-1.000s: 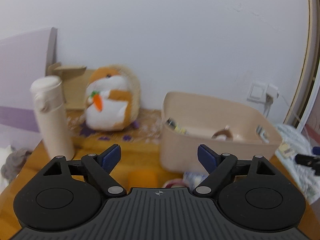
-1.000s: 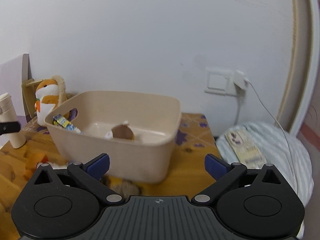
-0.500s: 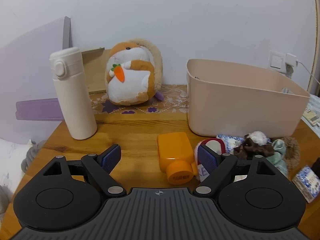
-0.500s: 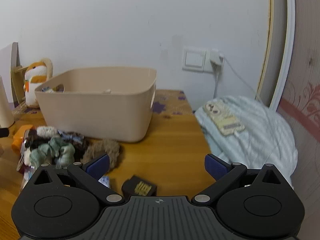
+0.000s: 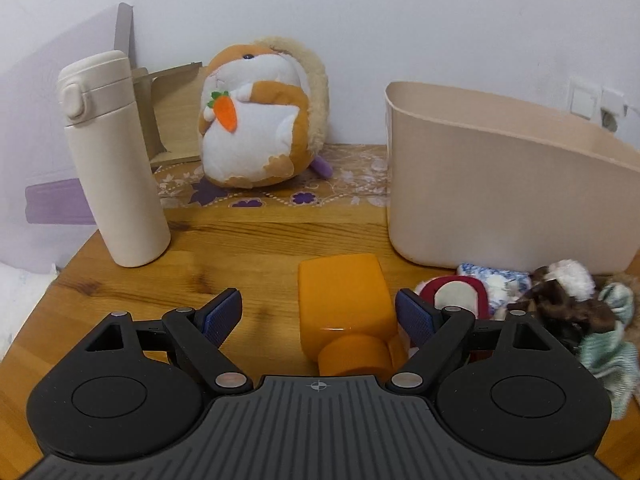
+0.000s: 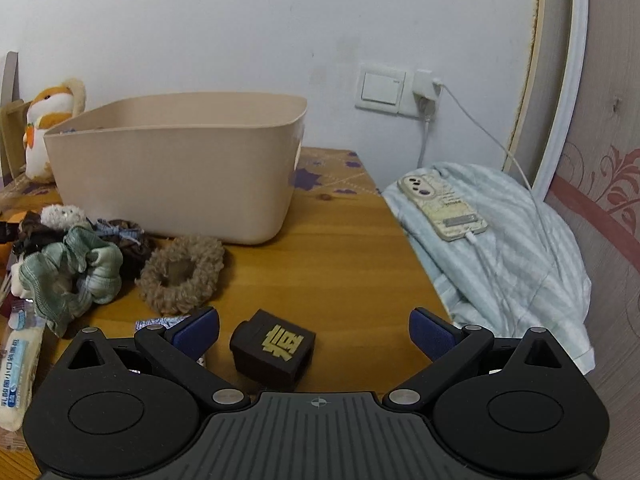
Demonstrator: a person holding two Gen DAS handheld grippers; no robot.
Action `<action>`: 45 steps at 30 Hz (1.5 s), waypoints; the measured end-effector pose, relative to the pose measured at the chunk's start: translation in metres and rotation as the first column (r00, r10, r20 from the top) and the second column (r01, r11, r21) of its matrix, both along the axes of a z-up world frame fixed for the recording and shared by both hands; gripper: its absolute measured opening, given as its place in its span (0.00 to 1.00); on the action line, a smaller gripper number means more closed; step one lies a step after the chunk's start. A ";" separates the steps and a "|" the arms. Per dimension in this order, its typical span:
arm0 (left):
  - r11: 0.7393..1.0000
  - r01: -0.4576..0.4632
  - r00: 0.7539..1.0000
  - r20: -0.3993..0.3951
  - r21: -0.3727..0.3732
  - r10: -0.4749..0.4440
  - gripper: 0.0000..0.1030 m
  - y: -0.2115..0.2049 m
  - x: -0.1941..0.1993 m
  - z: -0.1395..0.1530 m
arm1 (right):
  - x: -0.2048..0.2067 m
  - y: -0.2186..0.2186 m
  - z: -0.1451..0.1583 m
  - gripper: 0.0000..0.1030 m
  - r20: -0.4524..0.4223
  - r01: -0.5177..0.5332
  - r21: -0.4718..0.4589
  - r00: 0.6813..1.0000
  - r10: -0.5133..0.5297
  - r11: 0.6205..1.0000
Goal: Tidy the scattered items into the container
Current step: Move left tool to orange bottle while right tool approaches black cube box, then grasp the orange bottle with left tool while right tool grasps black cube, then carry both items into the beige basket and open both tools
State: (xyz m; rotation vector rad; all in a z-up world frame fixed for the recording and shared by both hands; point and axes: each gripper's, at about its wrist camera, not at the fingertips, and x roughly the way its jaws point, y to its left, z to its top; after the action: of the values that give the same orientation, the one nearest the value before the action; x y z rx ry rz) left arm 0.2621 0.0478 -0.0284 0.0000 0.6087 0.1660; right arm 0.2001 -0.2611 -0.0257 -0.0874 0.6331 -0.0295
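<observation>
A beige plastic bin (image 5: 500, 192) (image 6: 176, 176) stands at the back of the wooden table. An orange bottle (image 5: 344, 312) lies on its side between the wide-apart fingers of my left gripper (image 5: 320, 312), untouched; the gripper is open. To its right lie a red-and-white item (image 5: 452, 296) and a heap of scrunchies (image 5: 568, 304). In the right wrist view my right gripper (image 6: 314, 330) is open over a small dark brown box with a gold character (image 6: 274, 350). A brown fuzzy scrunchie (image 6: 182, 274), a green scrunchie (image 6: 70, 276) and a white packet (image 6: 18, 368) lie to the left.
A cream flask (image 5: 112, 160) stands upright at the left, a hamster plush with a carrot (image 5: 260, 116) by the wall. Right of the table edge, a phone (image 6: 444, 206) on a charging cable rests on a pale blue blanket (image 6: 500, 240).
Both grippers have come down towards the table, so the bin's inside is out of sight. The orange bottle and the dark box now lie between the open fingers.
</observation>
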 end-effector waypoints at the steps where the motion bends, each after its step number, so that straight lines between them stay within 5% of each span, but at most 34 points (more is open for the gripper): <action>1: 1.000 -0.006 1.000 -0.001 0.000 0.006 0.83 0.000 0.001 -0.002 | 0.002 0.000 -0.002 1.00 -0.004 0.005 -0.003 1.000 -0.005 1.000; 14: 0.992 -0.063 0.998 -0.018 -0.109 0.061 0.82 0.023 0.010 -0.018 | 0.017 0.002 -0.022 0.93 -0.072 0.039 0.012 0.997 -0.038 0.999; 17: 0.993 -0.055 0.998 -0.014 -0.100 0.054 0.72 0.022 0.010 -0.017 | 0.019 0.002 -0.024 0.89 -0.078 0.038 0.025 0.996 -0.036 0.999; 18: 0.994 -0.052 0.999 -0.011 -0.095 0.052 0.61 0.022 0.010 -0.017 | 0.020 0.002 -0.025 0.88 -0.080 0.040 0.029 0.996 -0.037 0.999; 19: 0.995 -0.052 0.999 -0.010 -0.087 0.052 0.53 0.022 0.010 -0.017 | 0.020 0.001 -0.026 0.85 -0.082 0.041 0.033 0.996 -0.038 0.999; 24: 0.995 -0.050 0.999 -0.010 -0.085 0.049 0.52 0.024 0.008 -0.016 | 0.021 -0.003 -0.027 0.75 -0.084 0.039 0.086 0.996 -0.032 0.996; 31: 0.995 -0.049 0.999 -0.008 -0.088 0.049 0.52 0.024 0.000 -0.015 | 0.018 -0.001 -0.025 0.44 -0.065 0.026 0.096 0.998 -0.020 0.995; 45: 0.990 -0.070 0.997 0.021 -0.126 0.073 0.52 0.029 -0.031 -0.005 | 0.001 -0.004 -0.013 0.44 -0.020 0.011 0.153 1.000 -0.008 0.988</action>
State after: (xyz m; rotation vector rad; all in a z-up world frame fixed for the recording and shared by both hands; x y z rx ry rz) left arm 0.2309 0.0763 -0.0333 -0.1454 0.5927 0.1965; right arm 0.2016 -0.2646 -0.0390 0.0642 0.6531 0.0110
